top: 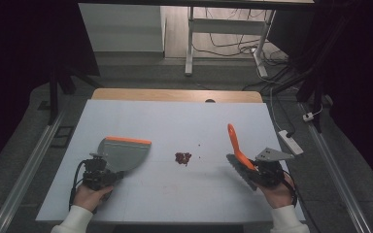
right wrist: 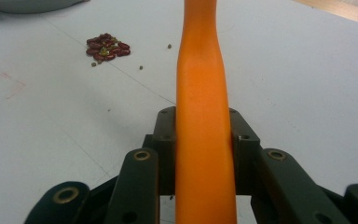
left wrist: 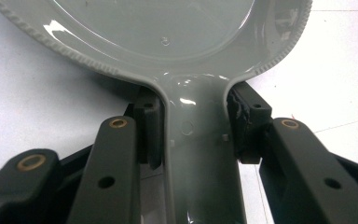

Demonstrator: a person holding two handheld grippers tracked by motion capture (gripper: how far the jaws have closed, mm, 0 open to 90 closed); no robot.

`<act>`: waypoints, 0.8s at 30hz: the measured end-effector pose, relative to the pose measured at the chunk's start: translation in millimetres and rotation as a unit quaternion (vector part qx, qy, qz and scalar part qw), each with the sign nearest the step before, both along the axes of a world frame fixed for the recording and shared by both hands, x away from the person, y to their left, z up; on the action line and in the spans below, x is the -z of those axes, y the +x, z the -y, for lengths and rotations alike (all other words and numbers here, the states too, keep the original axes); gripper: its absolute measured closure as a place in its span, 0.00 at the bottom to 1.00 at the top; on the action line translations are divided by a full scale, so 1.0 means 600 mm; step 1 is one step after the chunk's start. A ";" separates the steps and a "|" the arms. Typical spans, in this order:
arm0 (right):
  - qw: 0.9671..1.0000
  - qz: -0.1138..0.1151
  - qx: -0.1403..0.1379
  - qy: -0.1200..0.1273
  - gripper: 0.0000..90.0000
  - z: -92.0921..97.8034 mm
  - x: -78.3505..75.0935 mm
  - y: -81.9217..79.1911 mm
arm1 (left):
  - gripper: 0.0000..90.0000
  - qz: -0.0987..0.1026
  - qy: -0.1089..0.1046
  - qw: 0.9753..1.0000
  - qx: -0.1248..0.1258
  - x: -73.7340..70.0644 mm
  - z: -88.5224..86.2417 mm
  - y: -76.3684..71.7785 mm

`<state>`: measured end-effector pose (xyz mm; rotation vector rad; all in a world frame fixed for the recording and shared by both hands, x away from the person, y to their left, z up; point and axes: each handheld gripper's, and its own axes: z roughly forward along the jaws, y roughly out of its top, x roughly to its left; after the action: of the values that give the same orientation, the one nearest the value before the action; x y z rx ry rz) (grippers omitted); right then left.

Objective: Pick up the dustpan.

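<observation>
A grey dustpan (top: 122, 153) with an orange front lip lies on the white table (top: 175, 121), at the left. My left gripper (top: 98, 174) is shut on its grey handle (left wrist: 199, 154), a jaw pressing each side. At the right, my right gripper (top: 264, 171) is shut on the orange handle (right wrist: 204, 121) of a hand brush (top: 237, 154), whose dark bristles hang toward the table. A small pile of dark red beans (top: 183, 158) lies between the two tools, with a few stray beans (right wrist: 141, 67) beside the pile (right wrist: 106, 46).
A wooden strip (top: 175, 94) runs along the table's far edge. A white power strip (top: 291, 141) lies on the floor past the right edge, and desk legs with cables (top: 223, 43) stand farther back. Open tabletop surrounds the beans.
</observation>
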<state>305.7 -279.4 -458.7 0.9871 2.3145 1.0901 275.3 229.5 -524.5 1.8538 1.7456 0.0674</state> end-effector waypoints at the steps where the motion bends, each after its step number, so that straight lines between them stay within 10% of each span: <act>1: 1.000 0.001 -0.002 0.000 0.78 0.000 0.000 0.000 | 0.68 0.000 -0.001 1.000 0.001 0.000 -0.001 0.000; 24: 1.000 0.003 0.001 0.001 0.78 0.001 0.000 0.001 | 0.69 0.063 -0.024 0.997 0.034 -0.014 -0.012 -0.003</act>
<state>306.4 -279.9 -458.7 0.9840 2.3075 1.0935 273.6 236.5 -515.8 1.8328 1.5842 0.1124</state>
